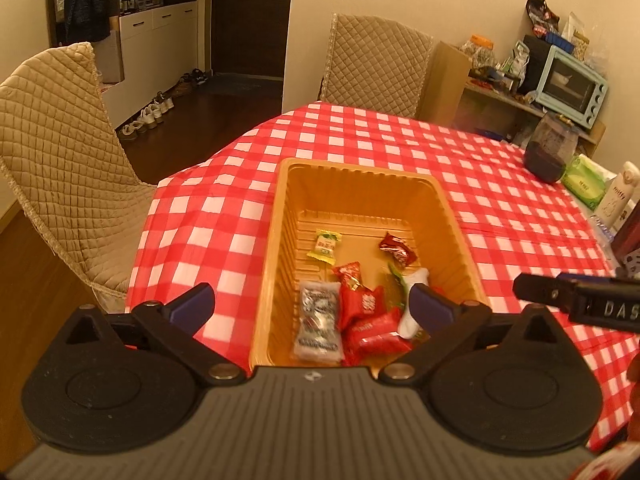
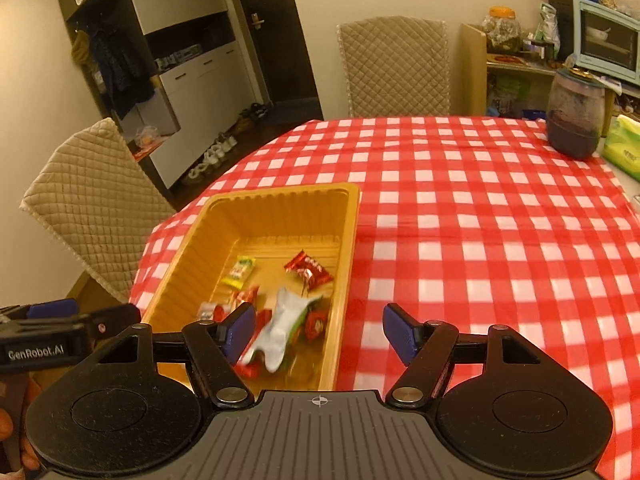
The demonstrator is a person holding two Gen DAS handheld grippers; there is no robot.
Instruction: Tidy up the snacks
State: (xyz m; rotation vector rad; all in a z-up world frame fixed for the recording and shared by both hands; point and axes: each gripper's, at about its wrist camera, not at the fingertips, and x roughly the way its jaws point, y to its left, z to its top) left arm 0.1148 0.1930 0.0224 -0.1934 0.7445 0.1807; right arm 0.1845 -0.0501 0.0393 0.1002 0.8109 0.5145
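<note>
An orange plastic tray (image 1: 360,170) sits on the red checked tablecloth (image 1: 500,200). In it lie a silver packet (image 1: 318,320), several red packets (image 1: 366,312), a white and green packet (image 1: 416,280), a yellow-green candy (image 1: 325,245) and a dark red candy (image 1: 396,249). My left gripper (image 1: 312,304) hangs open wide above the tray's near end, with nothing between its pads. My right gripper (image 2: 320,332) is open over the right wall of the tray (image 2: 280,194), gripping nothing. The blurred white and green packet (image 2: 284,326) lies just beyond its left finger (image 2: 240,332).
Quilted beige chairs stand at the left (image 1: 60,168) and far side (image 1: 376,64) of the table. A dark jar (image 2: 576,120), a green tissue pack (image 2: 624,148) and a white bottle (image 1: 618,196) stand at the far right. The table edge drops off left of the tray.
</note>
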